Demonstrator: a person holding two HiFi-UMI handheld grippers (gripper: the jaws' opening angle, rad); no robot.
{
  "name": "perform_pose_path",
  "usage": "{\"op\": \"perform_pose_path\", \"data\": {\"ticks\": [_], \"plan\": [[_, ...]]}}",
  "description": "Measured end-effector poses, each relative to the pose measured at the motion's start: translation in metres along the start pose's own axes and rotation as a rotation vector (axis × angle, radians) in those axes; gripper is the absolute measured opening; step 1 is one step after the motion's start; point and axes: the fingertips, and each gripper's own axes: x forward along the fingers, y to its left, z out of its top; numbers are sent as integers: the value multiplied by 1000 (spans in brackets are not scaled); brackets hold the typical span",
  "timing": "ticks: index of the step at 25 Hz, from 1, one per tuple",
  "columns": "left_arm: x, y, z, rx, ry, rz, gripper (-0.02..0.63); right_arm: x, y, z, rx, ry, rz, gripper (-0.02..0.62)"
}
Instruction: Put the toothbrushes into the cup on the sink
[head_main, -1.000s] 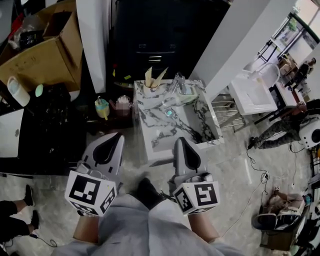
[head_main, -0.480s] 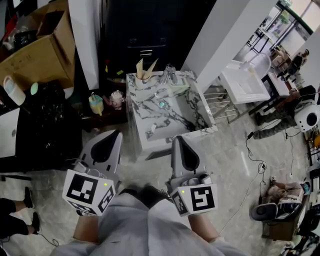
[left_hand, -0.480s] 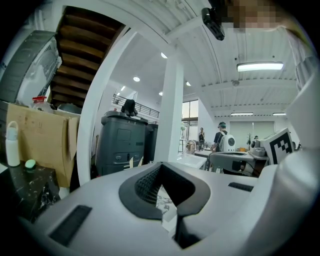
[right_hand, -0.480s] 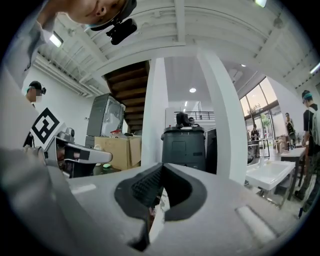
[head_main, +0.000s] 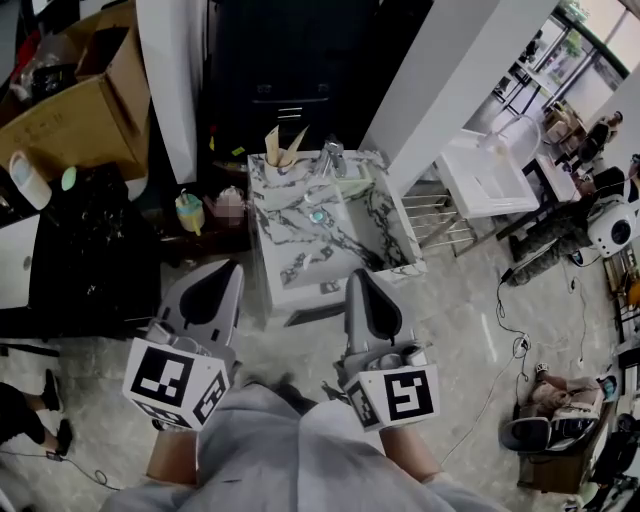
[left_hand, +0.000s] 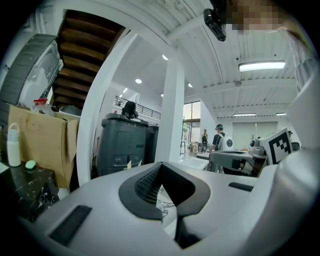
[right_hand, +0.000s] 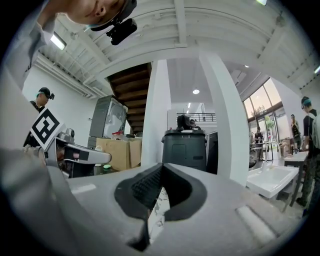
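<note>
Both tongs read closed and empty. The left gripper (head_main: 232, 268) and the right gripper (head_main: 358, 275) each have their jaw tips meeting, with nothing between the pads.

Change over the last second: in the head view the marble sink (head_main: 290, 265) has slid left and a little toward the top of the frame. Your two grippers have kept their places low in the frame, side by side and pointing at its near edge. Jaws unchanged. Judgement: you are still lining up on the sink; no pick has begun.

Task things:
- The cup (head_main: 277, 155) stands at the sink's far left corner, just left of the faucet (head_main: 333, 160).
- Two tan sticks poke out of the cup; they are too small to say whether they are toothbrushes.
- A pale oblong (head_main: 352, 183) lies at the far edge, just right of the faucet. It may be the loose toothbrushes, but I cannot confirm that.

Implication: both grippers are well apart from the far edge. You will need to close in and spread one pair of jaws before any grasp.
</note>
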Motion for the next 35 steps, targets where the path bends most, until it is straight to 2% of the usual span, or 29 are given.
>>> {"op": "perform_pose_path", "data": {"ticks": [12, 24, 35], "plan": [[7, -24, 8, 15, -8, 0, 5, -6, -13, 5, 23, -9, 32, -3], [13, -37, 11, 22, -14, -8, 5, -13, -28, 7, 27, -27, 16, -2], [16, -41, 7, 17, -1, -14, 5, -10, -24, 2, 27, 4, 40, -3]]}}
